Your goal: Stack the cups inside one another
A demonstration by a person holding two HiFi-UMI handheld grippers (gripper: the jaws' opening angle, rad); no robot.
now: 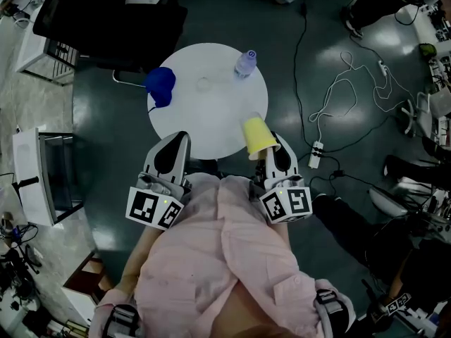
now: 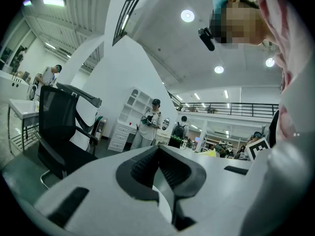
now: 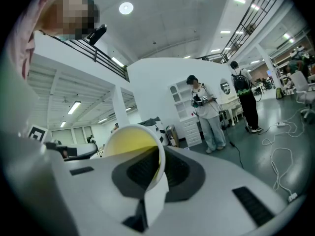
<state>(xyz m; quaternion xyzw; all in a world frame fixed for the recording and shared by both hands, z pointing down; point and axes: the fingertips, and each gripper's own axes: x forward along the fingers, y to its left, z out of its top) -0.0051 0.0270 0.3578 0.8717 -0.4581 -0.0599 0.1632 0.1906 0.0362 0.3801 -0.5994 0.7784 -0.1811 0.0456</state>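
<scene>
We hold a yellow cup (image 1: 258, 136) at the round table's (image 1: 211, 118) near right edge.
Our right gripper (image 1: 276, 151) pinches its rim; our left gripper (image 1: 176, 141), jaws together and empty, hovers at the near edge. A blue cup (image 1: 161, 84) rests at the left edge.

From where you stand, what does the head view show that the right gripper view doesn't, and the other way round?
Only the head view shows the round white table, a blue cup at its edge, a clear bottle on it, the left gripper and cables on the floor.

Only the right gripper view shows a standing person by a white cabinet, a ceiling light, and the cup's rim pinched between the jaws.

Both show the yellow cup held in the right gripper.
</scene>
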